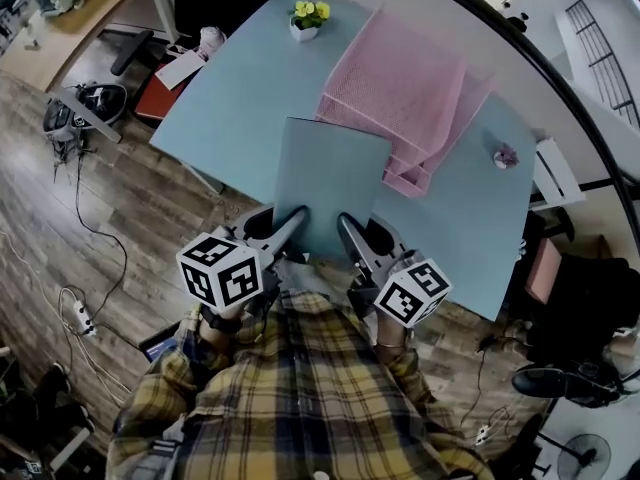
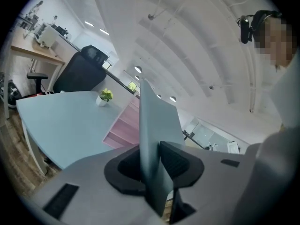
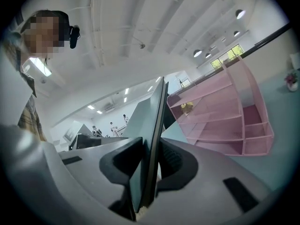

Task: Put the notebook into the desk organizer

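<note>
A thin grey-blue notebook [image 1: 328, 183] hangs flat above the near part of the blue table [image 1: 230, 98], held by its near edge. My left gripper [image 1: 293, 226] is shut on its near left corner, and my right gripper [image 1: 345, 230] is shut on its near right corner. In the left gripper view the notebook [image 2: 149, 139] stands edge-on between the dark pads. The right gripper view shows the notebook [image 3: 151, 149] the same way. The pink mesh desk organizer [image 1: 405, 98] stands just beyond the notebook's far edge, its shelves [image 3: 225, 116] open toward me.
A small white pot with yellow flowers [image 1: 308, 20] stands at the table's far left. A small purple thing [image 1: 505, 155] lies at the right of the table. Wooden floor with cables [image 1: 80, 308] lies to the left, and a black office chair [image 2: 82, 71] stands behind the table.
</note>
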A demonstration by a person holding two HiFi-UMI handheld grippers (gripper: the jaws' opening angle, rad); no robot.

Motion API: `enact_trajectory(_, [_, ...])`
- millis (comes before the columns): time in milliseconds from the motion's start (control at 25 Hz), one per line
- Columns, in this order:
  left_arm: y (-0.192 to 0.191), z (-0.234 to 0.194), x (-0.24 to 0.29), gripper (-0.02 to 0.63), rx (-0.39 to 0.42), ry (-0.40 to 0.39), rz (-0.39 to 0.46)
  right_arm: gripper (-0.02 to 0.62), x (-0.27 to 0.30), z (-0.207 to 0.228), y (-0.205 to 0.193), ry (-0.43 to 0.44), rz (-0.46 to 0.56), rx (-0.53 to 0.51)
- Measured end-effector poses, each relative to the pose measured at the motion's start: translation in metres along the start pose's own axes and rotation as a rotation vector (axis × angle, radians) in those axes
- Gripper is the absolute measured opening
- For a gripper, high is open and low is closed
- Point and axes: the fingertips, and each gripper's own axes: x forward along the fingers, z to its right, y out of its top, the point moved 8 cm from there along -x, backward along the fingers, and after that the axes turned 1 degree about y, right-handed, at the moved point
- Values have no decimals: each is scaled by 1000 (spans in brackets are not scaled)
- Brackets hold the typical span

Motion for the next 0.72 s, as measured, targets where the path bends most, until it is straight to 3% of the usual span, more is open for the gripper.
enact_trajectory(240, [32, 2, 47, 103, 23, -46, -46, 87, 5, 32, 32, -52, 34, 11])
enact_trajectory(720, [50, -8, 111, 104, 35, -103, -125, 87, 10, 80, 47, -131, 75, 60])
